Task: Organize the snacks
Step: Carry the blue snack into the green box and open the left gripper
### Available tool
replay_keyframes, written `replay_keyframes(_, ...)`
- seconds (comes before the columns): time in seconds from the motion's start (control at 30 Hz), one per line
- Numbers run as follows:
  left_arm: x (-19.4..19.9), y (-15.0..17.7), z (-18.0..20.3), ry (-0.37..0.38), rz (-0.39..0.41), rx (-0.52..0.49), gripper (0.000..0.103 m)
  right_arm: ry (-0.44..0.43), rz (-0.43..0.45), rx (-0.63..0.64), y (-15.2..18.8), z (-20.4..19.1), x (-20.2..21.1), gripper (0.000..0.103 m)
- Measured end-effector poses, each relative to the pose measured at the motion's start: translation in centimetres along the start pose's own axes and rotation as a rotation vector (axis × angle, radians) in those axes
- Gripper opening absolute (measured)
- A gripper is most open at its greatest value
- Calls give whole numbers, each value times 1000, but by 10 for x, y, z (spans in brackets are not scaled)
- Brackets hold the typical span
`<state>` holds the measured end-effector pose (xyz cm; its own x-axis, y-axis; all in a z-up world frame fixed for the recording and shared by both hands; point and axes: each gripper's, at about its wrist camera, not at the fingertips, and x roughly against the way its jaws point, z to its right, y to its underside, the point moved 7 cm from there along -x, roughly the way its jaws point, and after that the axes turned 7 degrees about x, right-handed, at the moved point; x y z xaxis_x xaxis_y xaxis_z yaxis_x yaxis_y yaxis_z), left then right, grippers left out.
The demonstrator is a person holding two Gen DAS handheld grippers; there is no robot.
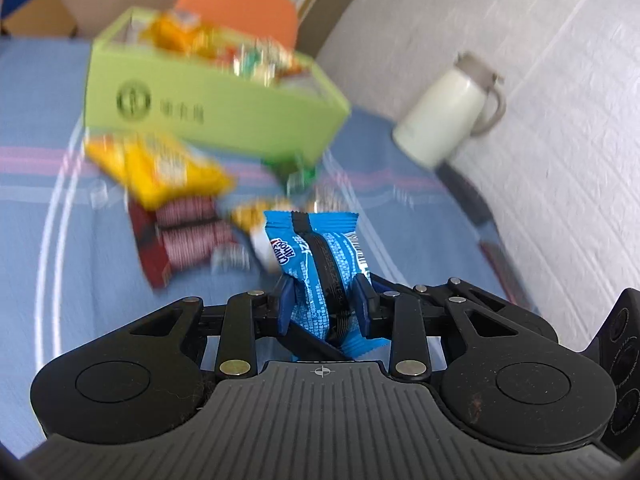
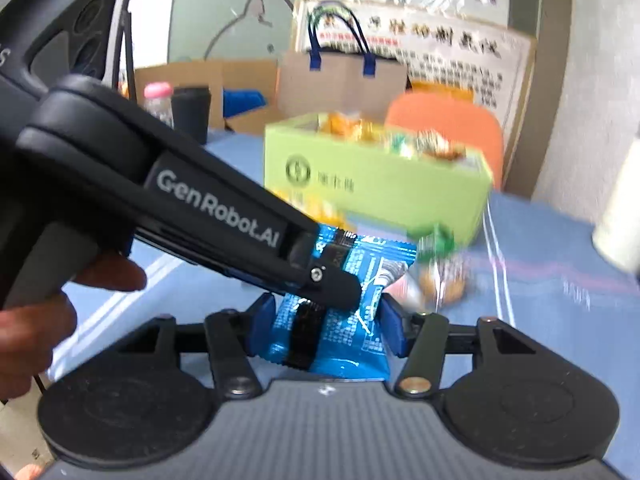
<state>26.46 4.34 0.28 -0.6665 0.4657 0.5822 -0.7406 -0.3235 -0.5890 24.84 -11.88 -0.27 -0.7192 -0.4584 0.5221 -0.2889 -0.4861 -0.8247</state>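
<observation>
My left gripper is shut on a blue snack packet, held upright above the blue cloth. In the right wrist view the same blue packet sits between my right gripper's blue pads, which stand at its two sides; the left gripper's finger crosses in front and clamps it. A green box filled with snacks stands behind; it also shows in the right wrist view. Loose snacks lie before it: a yellow bag and a red packet.
A white jug stands at the right by the wall. An orange chair is behind the box. A paper bag, cardboard boxes and bottles are at the back. A small green packet lies by the box.
</observation>
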Motion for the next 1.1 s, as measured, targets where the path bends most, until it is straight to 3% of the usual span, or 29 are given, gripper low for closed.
replay_keyframes(0.27, -15, -135, -15, -64, 161, 18, 9, -30, 101, 94, -107, 48, -88, 58)
replay_keyframes(0.4, -36, -191, -43, -140, 187, 39, 9, -101, 97, 94, -146, 51, -150, 57)
replay_keyframes(0.53, -52, -223, -74, -199, 193, 69, 9, -136, 89, 143, -174, 45, -211, 57)
replay_keyframes(0.67, -80, -233, -105, -224, 143, 93, 11, -149, 16, 148, -172, 43, -252, 58)
replay_keyframes(0.77, -99, -226, -115, -184, 129, 91, 20, -147, -10, 166, -165, 42, -267, 69)
replay_keyframes(0.87, -95, -216, -107, -195, 178, 37, 26, -163, -1, 151, -163, 39, -266, 78)
replay_keyframes(0.93, -90, -210, -99, -220, 191, 3, 40, -163, 18, 158, -163, 35, -257, 85)
replay_keyframes(1.1, -60, -199, -70, -204, 254, -42, 54, -110, 97, 152, -167, 34, -209, 91)
